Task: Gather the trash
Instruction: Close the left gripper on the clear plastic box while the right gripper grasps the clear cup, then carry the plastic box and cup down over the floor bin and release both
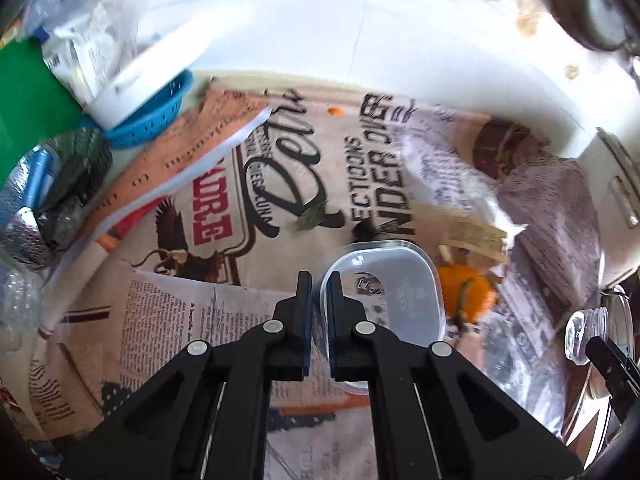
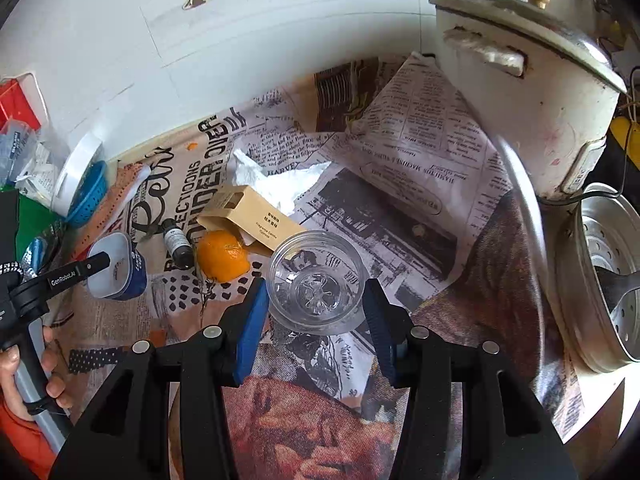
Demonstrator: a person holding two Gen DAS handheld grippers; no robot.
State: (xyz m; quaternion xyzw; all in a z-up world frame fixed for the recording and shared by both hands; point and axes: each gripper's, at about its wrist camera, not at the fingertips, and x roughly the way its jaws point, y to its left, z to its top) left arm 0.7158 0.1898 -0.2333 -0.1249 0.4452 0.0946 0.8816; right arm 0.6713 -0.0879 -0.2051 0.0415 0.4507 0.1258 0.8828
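Note:
My left gripper (image 1: pixel 319 294) is shut on the rim of a clear plastic tub (image 1: pixel 394 292) and holds it above the newspaper-print cloth; the tub also shows in the right wrist view (image 2: pixel 120 268). My right gripper (image 2: pixel 316 304) is shut on a clear glass jar (image 2: pixel 316 280), its mouth facing the camera; the jar shows in the left wrist view (image 1: pixel 584 338). On the cloth lie an orange peel (image 2: pixel 222 256), a small dark bottle (image 2: pixel 178 242), a tan cardboard box (image 2: pixel 252 216) and a crumpled white tissue (image 2: pixel 276 184).
A white rice cooker (image 2: pixel 532 100) stands at the right with a metal steamer pot (image 2: pixel 604 276) beside it. A blue colander (image 2: pixel 86 196) and a white container (image 1: pixel 132 92) sit at the left among bags and packets. A tiled wall (image 2: pixel 240 40) runs behind.

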